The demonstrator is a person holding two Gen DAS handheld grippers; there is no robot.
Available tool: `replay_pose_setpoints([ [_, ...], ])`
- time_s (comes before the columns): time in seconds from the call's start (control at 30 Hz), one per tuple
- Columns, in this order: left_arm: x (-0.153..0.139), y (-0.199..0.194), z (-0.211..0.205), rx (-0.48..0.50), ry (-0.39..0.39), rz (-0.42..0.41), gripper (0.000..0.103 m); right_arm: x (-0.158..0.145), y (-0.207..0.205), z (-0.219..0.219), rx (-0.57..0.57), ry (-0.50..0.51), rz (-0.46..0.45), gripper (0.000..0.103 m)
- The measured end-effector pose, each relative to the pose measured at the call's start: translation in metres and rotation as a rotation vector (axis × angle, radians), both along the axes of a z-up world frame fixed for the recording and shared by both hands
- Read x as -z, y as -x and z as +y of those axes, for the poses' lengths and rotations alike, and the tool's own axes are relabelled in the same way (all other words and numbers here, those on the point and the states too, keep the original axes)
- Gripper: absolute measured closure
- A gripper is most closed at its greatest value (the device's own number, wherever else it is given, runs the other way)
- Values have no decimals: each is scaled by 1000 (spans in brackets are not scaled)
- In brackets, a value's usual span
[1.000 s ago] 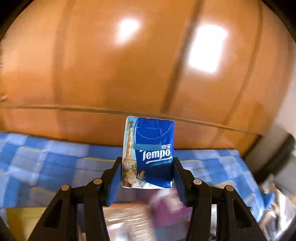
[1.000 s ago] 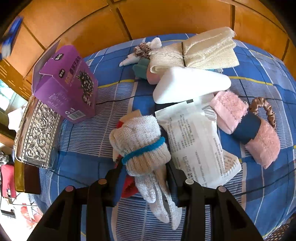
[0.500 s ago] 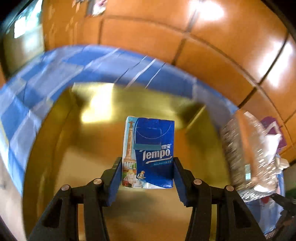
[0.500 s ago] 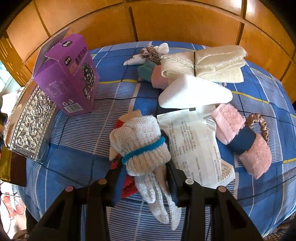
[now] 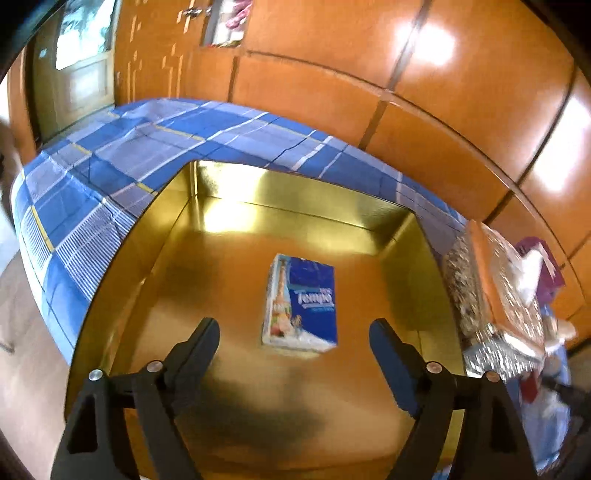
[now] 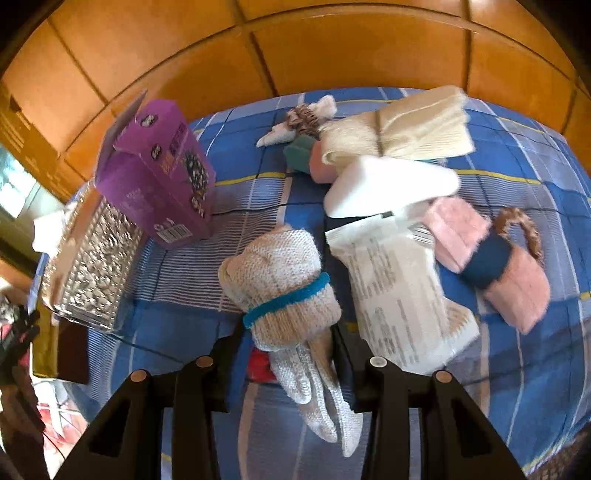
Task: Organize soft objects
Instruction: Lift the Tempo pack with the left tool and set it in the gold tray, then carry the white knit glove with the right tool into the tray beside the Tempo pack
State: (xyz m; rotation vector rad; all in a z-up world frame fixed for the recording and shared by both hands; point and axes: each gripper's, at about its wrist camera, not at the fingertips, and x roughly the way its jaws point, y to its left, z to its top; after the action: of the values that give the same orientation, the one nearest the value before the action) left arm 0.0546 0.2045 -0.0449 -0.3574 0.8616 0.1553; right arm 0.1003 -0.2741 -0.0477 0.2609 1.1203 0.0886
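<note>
left gripper [image 5: 293,334]: jaws opening, Tempo tissue pack [image 5: 301,301] loose in gold tin [image 5: 424,258] | right gripper [image 6: 286,350]: clamped on rolled knit socks [image 6: 280,280] | risk: dangling sock ends snag the tin rim, loosening the grip

Glossy orange-brown wooden panelling [image 5: 461,122] runs along behind the bed, catching bright patches of light. A blue-and-white checked sheet [image 5: 110,173] with thin yellow lines covers the bed [image 6: 517,369]. At the far left stands what may be a door with a lit pane [image 5: 83,33], though it is blurred.
</note>
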Motion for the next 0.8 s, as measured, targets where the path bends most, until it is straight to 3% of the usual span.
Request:
replay_pose_setpoints([
  [0.17, -5, 18, -11, 51, -16, -17, 19, -35, -11, -6, 45, -58, -56, 62],
  [0.43, -19, 30, -20, 89, -28, -58, 18, -83, -81, 2, 152, -56, -144, 62],
  [0.63, -29, 36, -23, 98, -81, -76, 18, -120, -141, 54, 75, -52, -188, 62],
  [0.8, -26, 38, -16, 84, -89, -62, 18, -130, -173, 124, -53, -50, -185, 62],
])
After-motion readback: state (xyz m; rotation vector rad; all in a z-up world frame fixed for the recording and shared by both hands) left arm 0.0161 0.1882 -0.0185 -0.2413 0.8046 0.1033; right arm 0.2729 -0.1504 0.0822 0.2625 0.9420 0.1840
